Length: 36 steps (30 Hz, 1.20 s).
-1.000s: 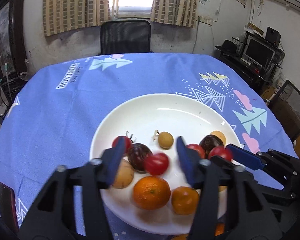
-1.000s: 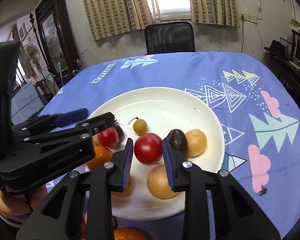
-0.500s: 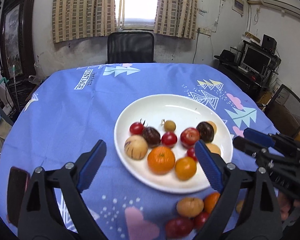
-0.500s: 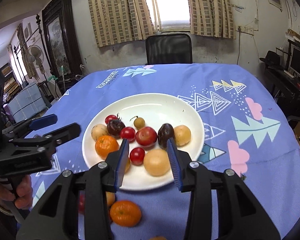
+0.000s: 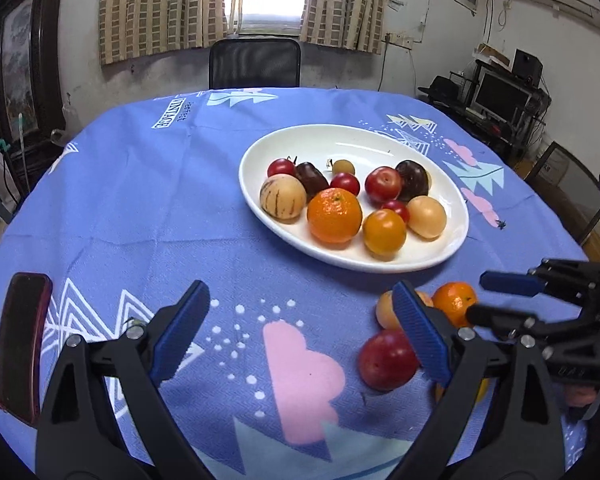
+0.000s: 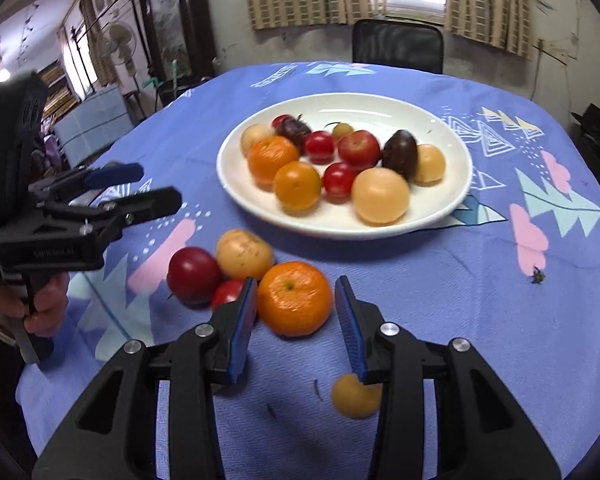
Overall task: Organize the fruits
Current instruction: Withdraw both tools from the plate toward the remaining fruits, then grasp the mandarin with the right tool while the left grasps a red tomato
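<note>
Right wrist view: a loose orange [image 6: 294, 298] is seen at lower centre on the blue tablecloth [image 6: 480, 300], lying between the spread fingers of the right gripper [image 6: 296, 322], whose blue pads are set apart on either side of it without pressing it, so nothing is gripped. Just to the left of the orange a small red tomato [image 6: 227, 293], a dark red plum [image 6: 193, 275] and a pale yellow fruit [image 6: 244, 258] are clustered together, and a small tan fruit [image 6: 354, 396] is partly hidden behind the right finger near the bottom of the frame. Above this group, at upper centre, a white plate [image 6: 448, 204] is seen, loaded with oranges, red tomatoes, dark plums and pale yellow fruits. At the left edge the left gripper [image 6: 148, 188] is held by a hand [image 6: 46, 304], its fingers parted and empty. In the left wrist view the left gripper [image 5: 300, 334] is seen wide open over bare cloth at the bottom, with a dark phone [image 5: 22, 344] lying at lower left and a black chair [image 5: 255, 63] standing at top centre behind the table
</note>
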Available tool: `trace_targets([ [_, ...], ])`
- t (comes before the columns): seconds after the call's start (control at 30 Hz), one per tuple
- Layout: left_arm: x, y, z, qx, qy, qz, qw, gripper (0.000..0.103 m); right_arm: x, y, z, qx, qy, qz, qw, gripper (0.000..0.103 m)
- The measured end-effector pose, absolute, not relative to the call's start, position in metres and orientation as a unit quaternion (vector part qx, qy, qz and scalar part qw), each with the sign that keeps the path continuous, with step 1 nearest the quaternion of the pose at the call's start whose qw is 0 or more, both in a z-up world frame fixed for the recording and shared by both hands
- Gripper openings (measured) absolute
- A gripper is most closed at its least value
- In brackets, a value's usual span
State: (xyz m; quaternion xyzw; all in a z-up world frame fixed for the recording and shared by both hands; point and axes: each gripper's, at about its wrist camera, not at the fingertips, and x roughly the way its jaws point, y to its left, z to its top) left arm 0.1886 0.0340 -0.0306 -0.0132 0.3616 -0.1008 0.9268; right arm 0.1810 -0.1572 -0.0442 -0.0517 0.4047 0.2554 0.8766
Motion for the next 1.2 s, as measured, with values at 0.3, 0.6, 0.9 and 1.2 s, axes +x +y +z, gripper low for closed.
trace_targets([
  [0.3,0.189,0.032,-0.035,-0.017,0.373,-0.099,0.922,0.094,0.185,-0.155,-0.054,-0.045,0.417,0.247,0.874,0.041],
  [0.6,0.189,0.028,-0.034,-0.010,0.371,-0.100,0.923,0.094,0.189,-0.158,-0.061,-0.022,0.424,0.250,0.870,0.044],
  [0.9,0.188,0.027,-0.036,-0.010,0.372,-0.097,0.923,0.094,0.191,-0.156,-0.067,-0.019,0.434,0.244,0.867,0.046],
  [1.2,0.190,0.030,-0.037,-0.007,0.371,-0.089,0.924,0.094,0.195,-0.184,-0.052,0.052,0.417,0.243,0.874,0.036],
])
